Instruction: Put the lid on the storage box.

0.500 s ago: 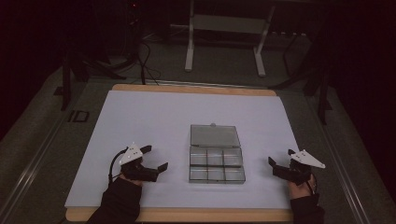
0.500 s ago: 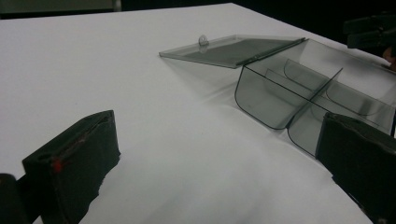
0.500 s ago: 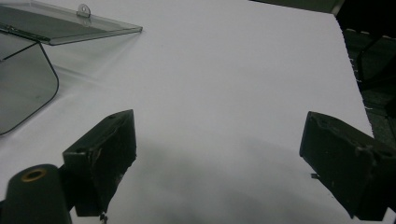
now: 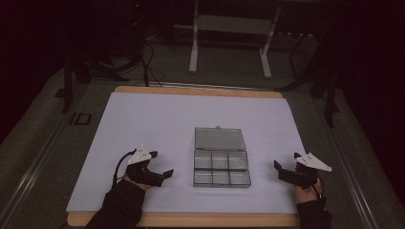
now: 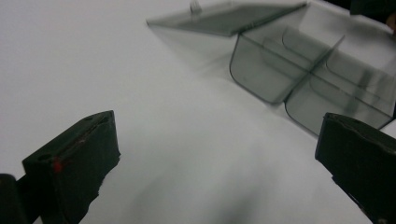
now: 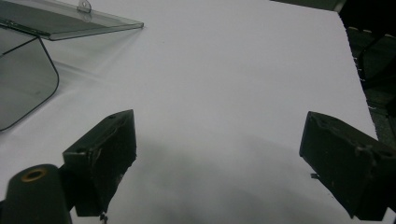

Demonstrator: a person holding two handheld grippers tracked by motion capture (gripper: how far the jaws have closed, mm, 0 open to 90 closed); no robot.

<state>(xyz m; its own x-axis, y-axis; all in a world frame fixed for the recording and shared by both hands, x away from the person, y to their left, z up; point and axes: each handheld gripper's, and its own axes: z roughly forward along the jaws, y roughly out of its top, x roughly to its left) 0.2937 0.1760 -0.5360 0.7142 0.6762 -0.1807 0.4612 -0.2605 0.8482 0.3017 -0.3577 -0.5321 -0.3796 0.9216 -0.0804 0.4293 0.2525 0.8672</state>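
box: a clear, smoke-tinted plastic organiser box (image 4: 221, 169) sits at the lower centre of the high view, on the white sheet (image 4: 157, 124) covering the counter (image 4: 191, 220).
compartments: six, in two rows of three, with rounded corners.
lid: lid (image 4: 219, 138) swung open, lying flat behind the box, small tab at its far edge.
left tongs: left tongs (image 4: 165, 174) at lower left, released, jaws wide apart, holding nothing.
right tongs: right tongs (image 4: 281, 170) at lower right, released, likewise holding nothing.
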